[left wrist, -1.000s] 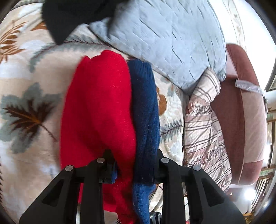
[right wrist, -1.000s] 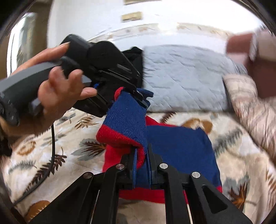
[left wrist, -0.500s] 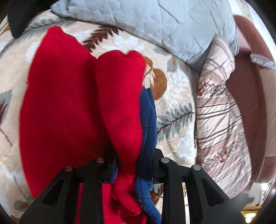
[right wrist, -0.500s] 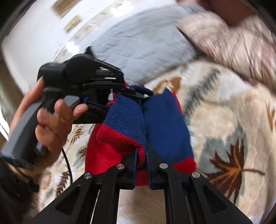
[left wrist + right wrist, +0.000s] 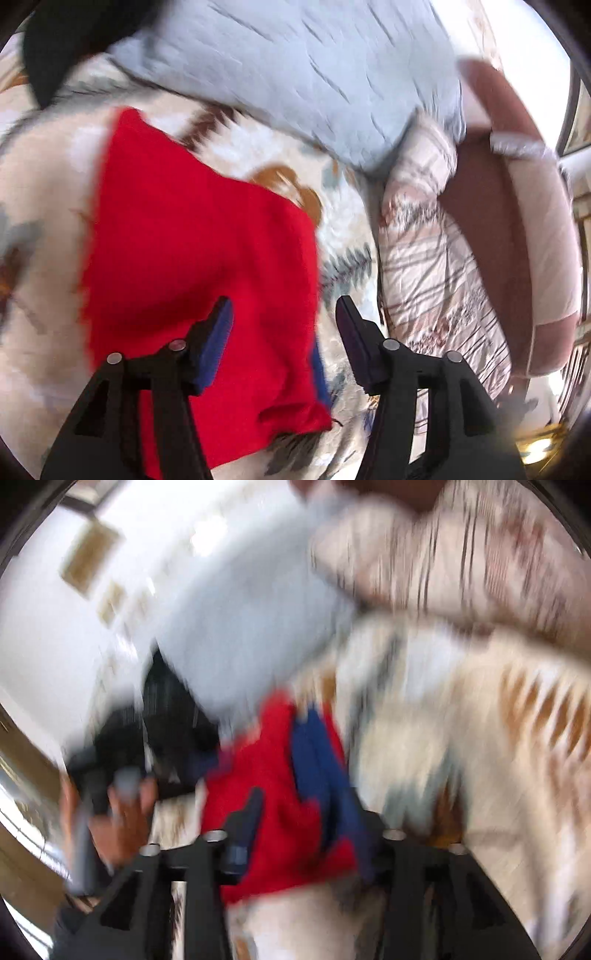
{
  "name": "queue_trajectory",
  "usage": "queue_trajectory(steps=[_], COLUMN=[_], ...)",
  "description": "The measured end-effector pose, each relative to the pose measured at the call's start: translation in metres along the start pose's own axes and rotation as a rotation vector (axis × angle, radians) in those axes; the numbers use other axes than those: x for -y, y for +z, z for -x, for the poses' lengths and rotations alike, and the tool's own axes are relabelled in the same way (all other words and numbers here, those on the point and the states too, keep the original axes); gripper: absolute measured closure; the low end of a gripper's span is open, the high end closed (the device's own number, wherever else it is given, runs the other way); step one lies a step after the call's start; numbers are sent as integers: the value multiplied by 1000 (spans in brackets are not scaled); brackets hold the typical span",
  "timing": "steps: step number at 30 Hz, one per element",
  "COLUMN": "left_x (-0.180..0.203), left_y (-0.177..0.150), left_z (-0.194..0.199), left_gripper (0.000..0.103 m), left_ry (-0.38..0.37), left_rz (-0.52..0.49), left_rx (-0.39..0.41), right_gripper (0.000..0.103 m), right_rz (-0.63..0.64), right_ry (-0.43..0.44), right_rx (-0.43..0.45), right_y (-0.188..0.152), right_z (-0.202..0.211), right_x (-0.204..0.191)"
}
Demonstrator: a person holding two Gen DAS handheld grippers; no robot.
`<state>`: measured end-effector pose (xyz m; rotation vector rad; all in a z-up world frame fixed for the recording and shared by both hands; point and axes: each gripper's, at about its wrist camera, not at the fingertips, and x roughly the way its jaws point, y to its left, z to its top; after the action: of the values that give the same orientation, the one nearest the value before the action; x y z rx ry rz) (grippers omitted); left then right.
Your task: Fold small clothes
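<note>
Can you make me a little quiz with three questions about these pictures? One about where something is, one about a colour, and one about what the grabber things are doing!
1. Where does the red garment lie?
A. On the leaf-patterned bedspread
B. On a wooden floor
C. Inside a basket

2. What colour is the quilted pillow behind the garment?
A. Bright yellow
B. Pale grey-blue
C. Green

3. How do the jaws of the left gripper stand?
A. Shut tight on a sock
B. Apart, pinching nothing
C. Out of sight

Answers:
1 A, the leaf print shows all around the red cloth.
2 B, it looks pale grey-blue in the left wrist view.
3 B, the jaws have just been opening, and the cloth lies loose below the gap.
</note>
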<state>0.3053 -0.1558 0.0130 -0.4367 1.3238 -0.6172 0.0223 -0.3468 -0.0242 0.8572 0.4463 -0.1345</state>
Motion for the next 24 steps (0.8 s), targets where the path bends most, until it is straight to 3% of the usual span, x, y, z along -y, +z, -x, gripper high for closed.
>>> queue_trajectory(steps=[1, 2, 5, 9, 10, 11, 12, 17, 20, 24], left_x=[-11, -23, -54, -73, -76, -80, -83, -91, -92, -88], left_y=[-2, -5, -19, -37, -40, -43, -46, -52, -54, -57], left_z=[10, 17, 24, 14, 11, 7, 6, 3, -2, -7], left_gripper=[41, 40, 40, 40, 40, 39, 38, 28, 23, 22], left_ry=[12, 34, 57, 60, 71, 72, 59, 29, 39, 64], left_rz=[13, 26, 76, 113, 116, 124, 134, 160, 153, 134], left_rx=[27, 52, 77, 37, 25, 7, -3, -8, -15, -6], right_gripper=[36, 36, 36, 36, 43, 69, 79, 82, 82, 80], right_rz=[15, 37, 39, 75, 80, 93, 116, 290, 230, 102], right_ry=[3, 16, 102, 38, 42, 47, 39, 19, 8, -56], right_rx=[56, 65, -107, -247, -264, -264, -248, -140, -136, -251], right_y=[8, 21, 39, 31, 27, 23, 22, 21, 28, 20], right_z=[4, -6, -64, -140, -149, -156, -157, -135, -137, -157], right_x=[-2, -7, -15, -15, -14, -15, -18, -46, -37, -3])
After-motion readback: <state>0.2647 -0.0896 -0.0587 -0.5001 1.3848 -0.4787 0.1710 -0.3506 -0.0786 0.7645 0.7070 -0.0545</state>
